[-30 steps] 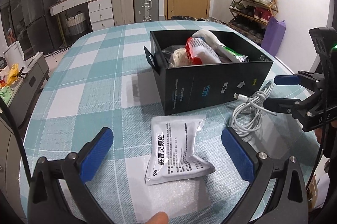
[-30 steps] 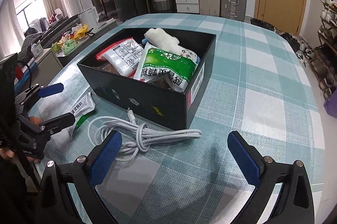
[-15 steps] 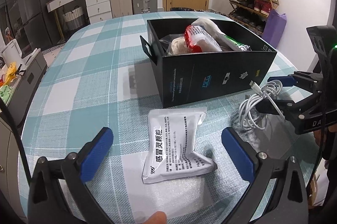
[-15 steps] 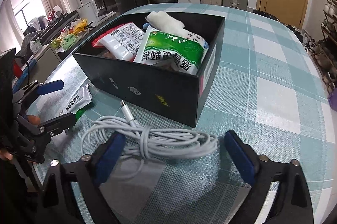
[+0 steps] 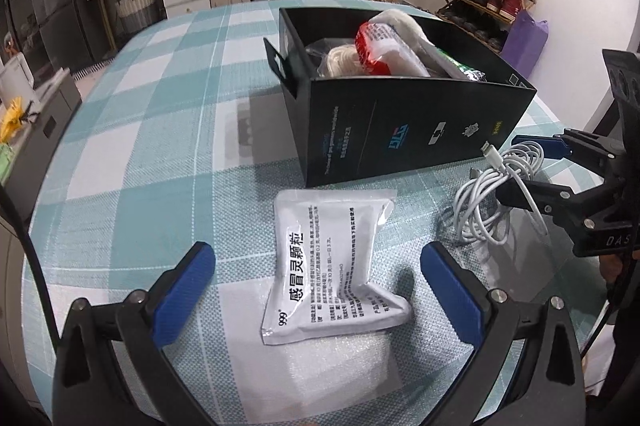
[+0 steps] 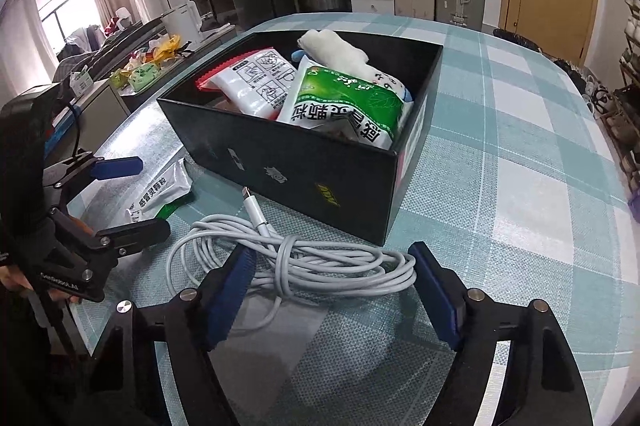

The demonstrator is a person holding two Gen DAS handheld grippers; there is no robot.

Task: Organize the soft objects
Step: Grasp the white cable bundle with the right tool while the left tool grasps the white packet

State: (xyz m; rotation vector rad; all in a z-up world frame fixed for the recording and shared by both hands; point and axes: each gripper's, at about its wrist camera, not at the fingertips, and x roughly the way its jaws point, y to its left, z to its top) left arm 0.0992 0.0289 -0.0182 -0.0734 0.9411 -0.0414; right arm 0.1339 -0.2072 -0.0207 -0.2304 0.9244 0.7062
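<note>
Moved in over half a second: right tool (image 6: 330,286), spread wide, now straddled the coiled cable (image 6: 296,262) near the box (image 6: 304,170), ready to clamp, while left tool (image 5: 316,290) hung unclenched around the sachet (image 5: 332,262).

Teal-and-white checked tablecloth (image 5: 160,130), black cardboard box (image 5: 400,130).
White coiled cable (image 6: 304,266); silver sachet (image 5: 332,258), black print; blue gripper pads (image 6: 230,290).

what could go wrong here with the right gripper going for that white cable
The right gripper is open around the coiled white cable, but loose loops and the plug end lie outside the fingers, so they may dangle and snag the black box wall. The box already looks crowded with packets, so the cable may perch on top. The silver sachet is not yet boxed.
</note>
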